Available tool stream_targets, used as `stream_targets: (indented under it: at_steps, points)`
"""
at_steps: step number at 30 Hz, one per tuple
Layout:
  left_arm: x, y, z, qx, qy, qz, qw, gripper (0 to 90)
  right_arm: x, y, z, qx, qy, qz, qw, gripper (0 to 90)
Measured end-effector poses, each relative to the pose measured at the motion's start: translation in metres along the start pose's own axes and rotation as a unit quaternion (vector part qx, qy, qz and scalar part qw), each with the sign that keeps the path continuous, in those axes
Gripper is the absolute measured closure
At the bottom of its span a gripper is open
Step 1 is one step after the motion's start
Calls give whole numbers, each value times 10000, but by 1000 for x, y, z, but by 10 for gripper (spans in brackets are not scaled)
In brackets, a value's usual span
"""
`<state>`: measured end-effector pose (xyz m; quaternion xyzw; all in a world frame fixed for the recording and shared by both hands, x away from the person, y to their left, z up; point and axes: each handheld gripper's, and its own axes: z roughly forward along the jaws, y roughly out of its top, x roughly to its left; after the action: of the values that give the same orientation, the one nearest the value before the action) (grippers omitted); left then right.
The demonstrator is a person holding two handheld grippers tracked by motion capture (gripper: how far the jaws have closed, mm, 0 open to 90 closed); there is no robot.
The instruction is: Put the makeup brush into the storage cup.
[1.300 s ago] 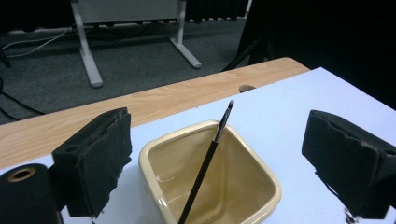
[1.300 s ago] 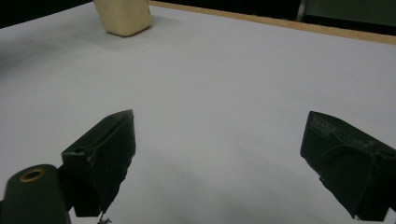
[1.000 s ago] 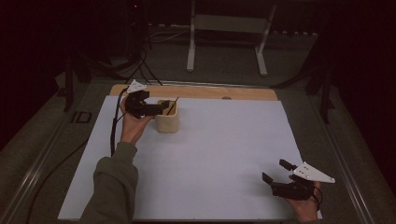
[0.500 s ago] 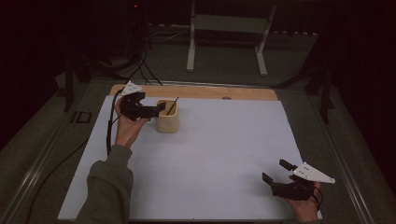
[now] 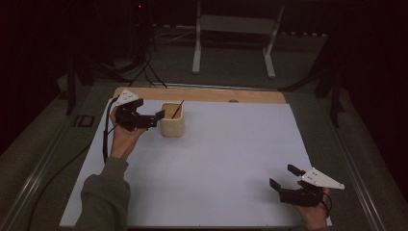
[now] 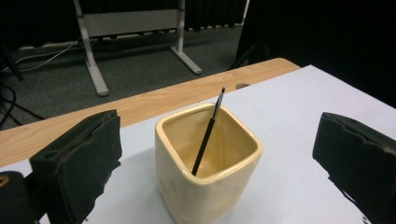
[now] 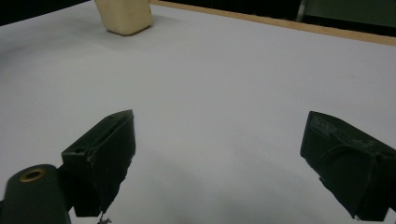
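White sheet (image 5: pixel 231 163) covers nearly the whole surface, with a strip of pale wood (image 5: pixel 202 94) showing along the far edge, and that's our stage. Beyond it, out on the dark floor, stands a grey metal frame (image 5: pixel 231 29) on two legs. Coming in from the bottom left is a forearm in an olive-green sleeve (image 5: pixel 103 197), reaching well up the sheet towards the far left corner, and that hand carries the left tool (image 5: pixel 153 118), its black jaws spread wide apart and holding nothing. Just beside those jaw tips sits the cream ceramic cup (image 5: pixel 172 120), square-ish with rounded corners, upright on the sheet; from the left gripper view the cup (image 6: pixel 208 161) stands between the two jaws and a little ahead of them, and whether either pad touches it I cannot tell. Over at the near right corner, well apart from all that, the right tool (image 5: pixel 287 182) rests low by the sheet with its grey three-cornered plate on top, jaws parted and empty, and the right gripper view looks across bare sheet to the cup (image 7: pixel 123 16) far off. Smallest of all, a thin black brush (image 6: pixel 208 131) stands in the cup, leaning with its tip poking above the rim.
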<state>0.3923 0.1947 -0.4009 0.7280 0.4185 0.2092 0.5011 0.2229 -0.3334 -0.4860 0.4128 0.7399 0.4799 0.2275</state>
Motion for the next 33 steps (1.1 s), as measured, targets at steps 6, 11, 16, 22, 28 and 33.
stream_targets:
  at_steps: [6, 11, 16, 22, 28, 33]
  points:
    - [-2, -11, -11, -76, 14, 22, 10000, 25, 0, 0, 0, -8, 2, -7, 10000, 103]
    - [-2, -17, -19, -79, 24, 73, 9999, 25, 0, 0, 1, -1, 4, 3, 10000, 103]
    - [-2, -28, -33, -129, 37, 85, 9999, 25, 1, 0, 1, 5, 18, -11, 10000, 103]
    - [-4, -40, -47, -170, 74, 107, 9998, 24, 0, 0, 1, -1, 15, 14, 10000, 103]
    - [-5, -54, -59, -198, 82, 110, 9997, 23, 1, 1, 1, -5, 20, 11, 10000, 103]
    - [-5, -67, -72, -312, 152, 19, 9994, 22, 0, 1, 1, -19, 48, 42, 10000, 103]
